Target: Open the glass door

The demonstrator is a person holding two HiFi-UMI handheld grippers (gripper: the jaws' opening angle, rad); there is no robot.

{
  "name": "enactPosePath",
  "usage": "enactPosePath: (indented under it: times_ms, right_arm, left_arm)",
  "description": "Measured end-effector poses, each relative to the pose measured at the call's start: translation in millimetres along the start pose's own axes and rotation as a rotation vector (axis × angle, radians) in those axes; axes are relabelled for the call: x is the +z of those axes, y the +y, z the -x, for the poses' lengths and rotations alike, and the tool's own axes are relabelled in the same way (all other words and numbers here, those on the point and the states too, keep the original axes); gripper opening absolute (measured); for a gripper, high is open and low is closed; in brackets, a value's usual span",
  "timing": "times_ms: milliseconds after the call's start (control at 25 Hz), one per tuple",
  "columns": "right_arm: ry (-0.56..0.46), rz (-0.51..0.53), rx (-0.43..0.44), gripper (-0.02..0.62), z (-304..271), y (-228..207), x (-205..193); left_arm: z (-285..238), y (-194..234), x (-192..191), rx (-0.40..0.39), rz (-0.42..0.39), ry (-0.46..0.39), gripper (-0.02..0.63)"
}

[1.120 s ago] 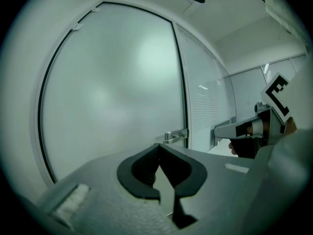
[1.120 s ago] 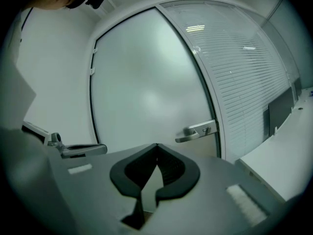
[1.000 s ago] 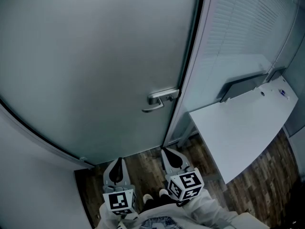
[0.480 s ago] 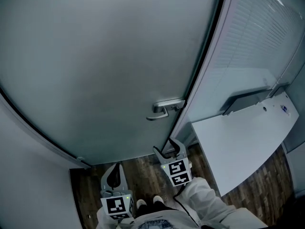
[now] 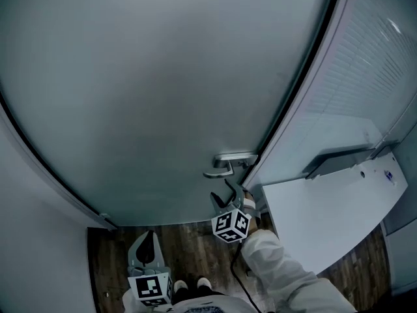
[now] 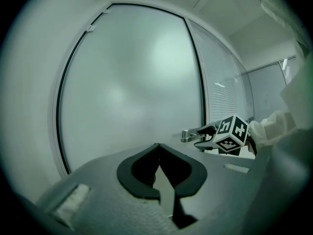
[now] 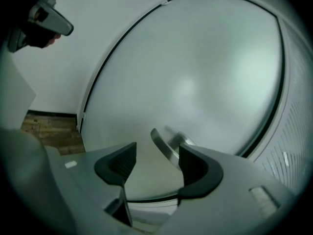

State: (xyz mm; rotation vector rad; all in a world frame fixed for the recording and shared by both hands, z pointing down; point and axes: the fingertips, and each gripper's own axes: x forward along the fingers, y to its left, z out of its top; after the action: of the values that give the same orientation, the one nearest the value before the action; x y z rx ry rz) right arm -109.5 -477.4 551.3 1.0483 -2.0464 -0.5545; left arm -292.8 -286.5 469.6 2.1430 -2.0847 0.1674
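Below the door handle (image 5: 228,163), right tongs (image 5: 221,191) have arrived, newly opened.

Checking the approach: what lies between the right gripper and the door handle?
Nothing: the right gripper view shows a bare gap from the right gripper, jaws just opened and empty, to the door handle.

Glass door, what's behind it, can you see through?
Nothing shows through. The glass door is frosted and gives only soft pale glare, so whatever lies behind it is covered. On its near face sits the lever handle.
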Motion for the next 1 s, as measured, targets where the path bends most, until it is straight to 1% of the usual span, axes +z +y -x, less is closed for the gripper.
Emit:
enactPosePath:
  times_ms: [200, 360, 480, 560, 640, 800, 920, 1000]
  right_arm:
    - [0.047, 0.163, 0.004, 0.264, -34, -1, -13]
    - [0.055, 0.292, -0.010, 0.250, -51, -3, -12]
    - [0.052, 0.341, -0.027, 0.219, -62, -4, -9]
    - [0.047, 0.350, -0.038, 0.169, -67, -5, -10]
    - [0.041, 0.358, -0.043, 0.153, -70, -4, -11]
    - [0.044, 0.408, -0.053, 0.147, -72, -5, -8]
    - [0.062, 0.479, -0.060, 0.137, -73, -3, -6]
    - [0.090, 0.564, -0.066, 0.129, -75, -2, -7]
  left_arm:
    - [-5, 2, -4, 0.028, 0.003, -0.001, 0.003]
    - [-9, 2, -10, 0.043, 0.007, 0.009, 0.003]
    - [-11, 2, -14, 0.055, 0.014, 0.016, 0.003]
    - [-13, 2, -15, 0.064, 0.017, 0.020, 0.003]
    - [-13, 2, -18, 0.072, 0.017, 0.024, 0.003]
    - [-11, 4, -18, 0.083, 0.011, 0.030, 0.003]
    - [-10, 2, -17, 0.084, 0.009, 0.031, 0.003]
    - [-13, 0, -18, 0.080, 0.010, 0.035, 0.003]
